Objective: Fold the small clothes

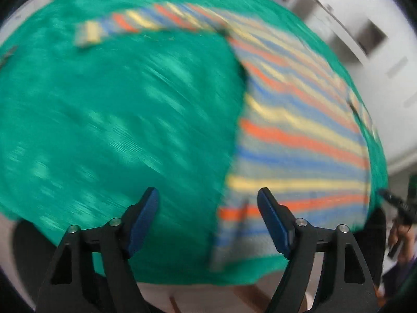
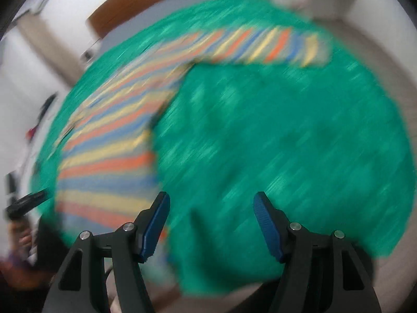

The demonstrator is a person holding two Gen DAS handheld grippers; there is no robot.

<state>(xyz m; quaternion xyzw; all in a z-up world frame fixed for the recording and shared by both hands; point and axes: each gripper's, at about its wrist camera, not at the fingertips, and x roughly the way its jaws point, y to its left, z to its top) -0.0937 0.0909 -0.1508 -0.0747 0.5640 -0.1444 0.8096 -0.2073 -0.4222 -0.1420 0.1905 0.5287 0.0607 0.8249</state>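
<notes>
**Striped top lies spread on green cloth, both grippers hanging empty above it**

A green cloth [image 1: 109, 109] covers the work surface and fills most of what either camera sees. Both pictures are smeared with blur, so fine detail is lost. Beyond the cloth the room is pale: white walls, and in the left wrist view a white cabinet or door [image 1: 346, 26] at about 1 o'clock. A strip of light flooring shows along the bottom edge of that view. In the right wrist view a brown wooden edge [image 2: 114, 18] runs past at 11 o'clock. I can make out no boxes, baskets or other containers.

The striped garment [image 1: 294, 135], banded in orange, yellow and blue, lies flat on the green cloth. From the left wrist camera its body sits at 3 o'clock, with one sleeve [image 1: 125, 26] stretching toward 11 o'clock. From the right wrist camera the body [image 2: 109, 154] lies at 9 o'clock and the sleeve [image 2: 281, 44] reaches to 1 o'clock.

The left gripper [image 1: 208, 221] has its blue-padded fingers [image 1: 144, 221] spread wide with nothing between them; its right-hand finger shows against the garment's lower edge. The right gripper [image 2: 211, 224] is likewise parted and empty, over bare green cloth just beside the garment's edge.
</notes>
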